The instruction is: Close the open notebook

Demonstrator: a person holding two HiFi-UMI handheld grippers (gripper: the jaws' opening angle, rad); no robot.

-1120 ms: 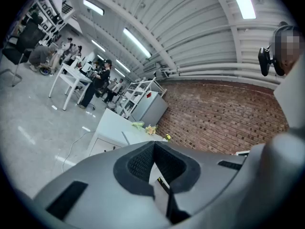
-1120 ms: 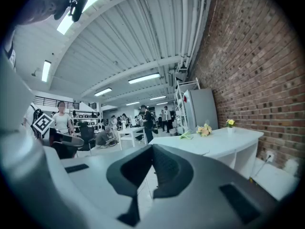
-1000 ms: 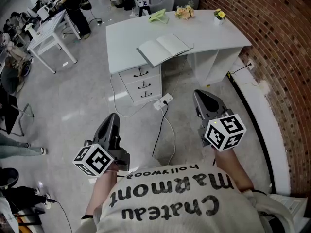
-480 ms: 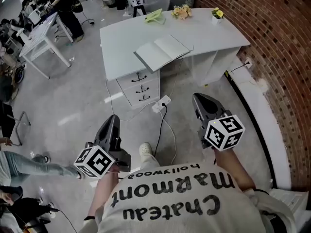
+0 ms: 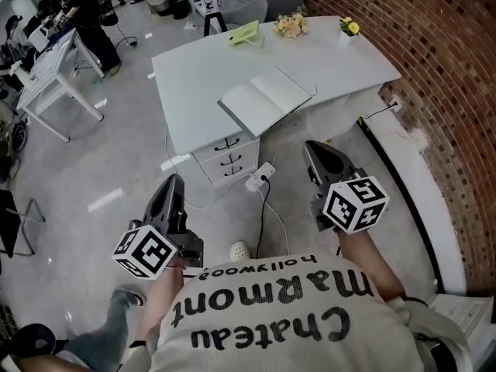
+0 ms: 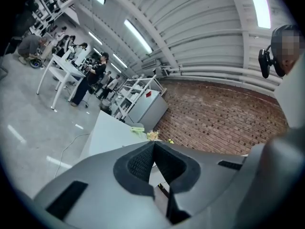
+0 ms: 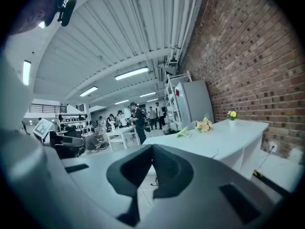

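Observation:
An open notebook (image 5: 267,99) with blank white pages lies flat on the front part of a white desk (image 5: 201,68). Both grippers hang over the floor, well short of the desk, pointing toward it. My left gripper (image 5: 172,183) is shut and holds nothing; in the left gripper view its jaws (image 6: 153,144) meet at the tips, with the desk (image 6: 107,130) ahead. My right gripper (image 5: 312,147) is also shut and empty; in the right gripper view the closed tips (image 7: 152,149) face the desk (image 7: 214,140).
A drawer unit (image 5: 229,153) stands under the desk, with a power strip (image 5: 260,171) and cable on the floor. Flowers (image 5: 290,25), a green object (image 5: 246,34) and a small yellow plant (image 5: 350,27) line the desk's back. Brick wall (image 5: 434,68) at right; another table (image 5: 46,68) far left.
The desk and notebook have drawn nearer in the head view as the person walks forward. Both grippers have travelled toward the desk, still shut.

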